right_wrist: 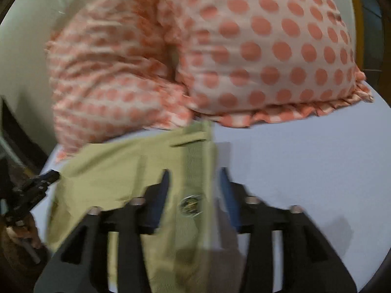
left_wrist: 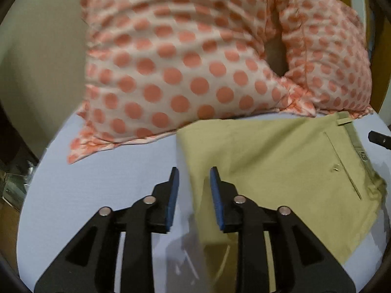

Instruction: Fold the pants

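Khaki pants [left_wrist: 281, 166] lie folded on a pale blue sheet [left_wrist: 97, 183]. In the left wrist view my left gripper [left_wrist: 194, 178] is open, its jaws astride the pants' left folded edge. In the right wrist view my right gripper [right_wrist: 195, 180] is open over the waistband [right_wrist: 195, 161] at the pants' [right_wrist: 117, 171] right edge, with the metal button [right_wrist: 190, 205] between its fingers. The left gripper's tip [right_wrist: 46, 178] shows at the far left of that view, and the right gripper's tip [left_wrist: 378, 139] at the far right of the left view.
Two pink polka-dot pillows [left_wrist: 183, 56] [right_wrist: 268, 48] lean at the back, right behind the pants. A cream wall [left_wrist: 44, 48] rises behind them. The sheet [right_wrist: 305, 171] extends to the right of the pants.
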